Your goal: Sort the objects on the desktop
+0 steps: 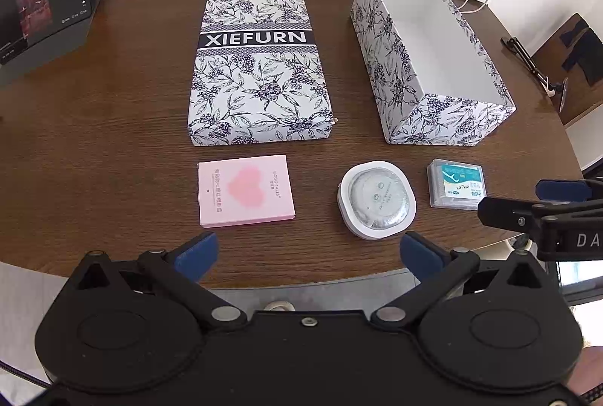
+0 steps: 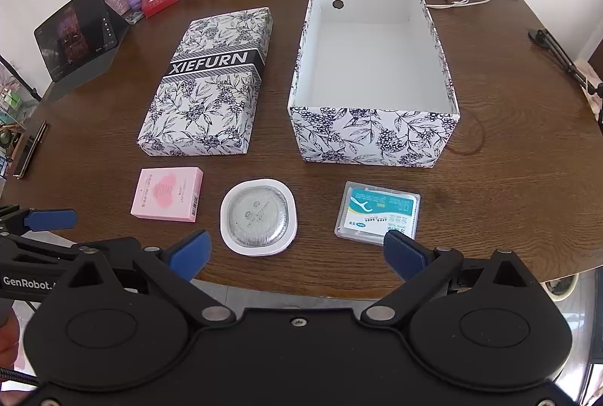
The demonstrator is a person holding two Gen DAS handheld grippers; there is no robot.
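Hovering level at the near edge of the brown wooden table (image 1: 113, 127), both grippers (left (image 1: 308, 255), right (image 2: 296, 249)) spread wide, empty; pink card box (image 2: 167, 194), round white case (image 2: 259, 217), clear floss-pick box (image 2: 378, 213) lie before the open floral box (image 2: 371, 138).

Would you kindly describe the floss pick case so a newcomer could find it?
Find the open floral box on the wooden table. Three small items lie in a row before it; the floss pick case is the rightmost. It alone is clear plastic with a teal label.
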